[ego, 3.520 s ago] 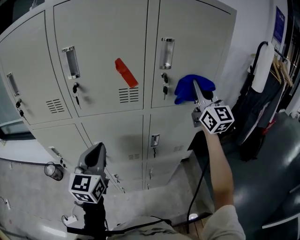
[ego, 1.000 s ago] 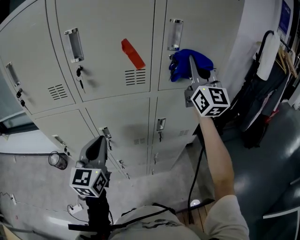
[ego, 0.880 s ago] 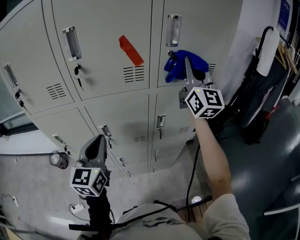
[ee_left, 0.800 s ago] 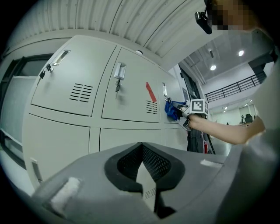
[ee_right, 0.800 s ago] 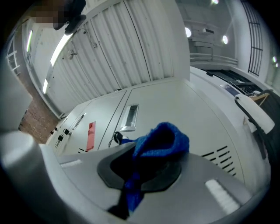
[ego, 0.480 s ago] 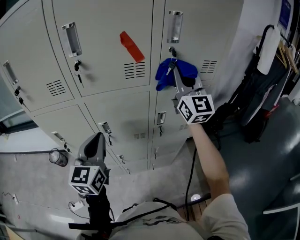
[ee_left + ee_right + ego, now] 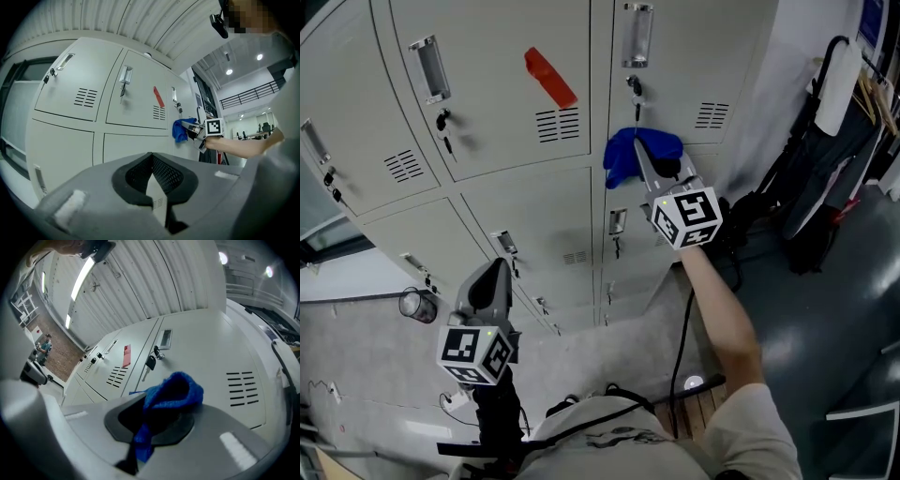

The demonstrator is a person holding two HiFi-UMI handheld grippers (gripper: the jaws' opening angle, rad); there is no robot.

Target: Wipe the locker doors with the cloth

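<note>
Cloth (image 7: pixel 619 161): blue, fuzzy, bunched; I held it pinched in the right gripper (image 7: pixel 645 155) at a locker door (image 7: pixel 694 56). Left gripper (image 7: pixel 492 281): jaws pressed together, holding nothing. Red label (image 7: pixel 549 78): unreadable.

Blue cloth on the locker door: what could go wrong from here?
1. The key hanging from the lock sits just above the cloth; an upward stroke might snag it.
2. The right gripper pinches only part of the cloth, with a loose end dangling, so dragging it across the door could pull it free.
3. The small handle on the door below could catch the cloth too.
</note>
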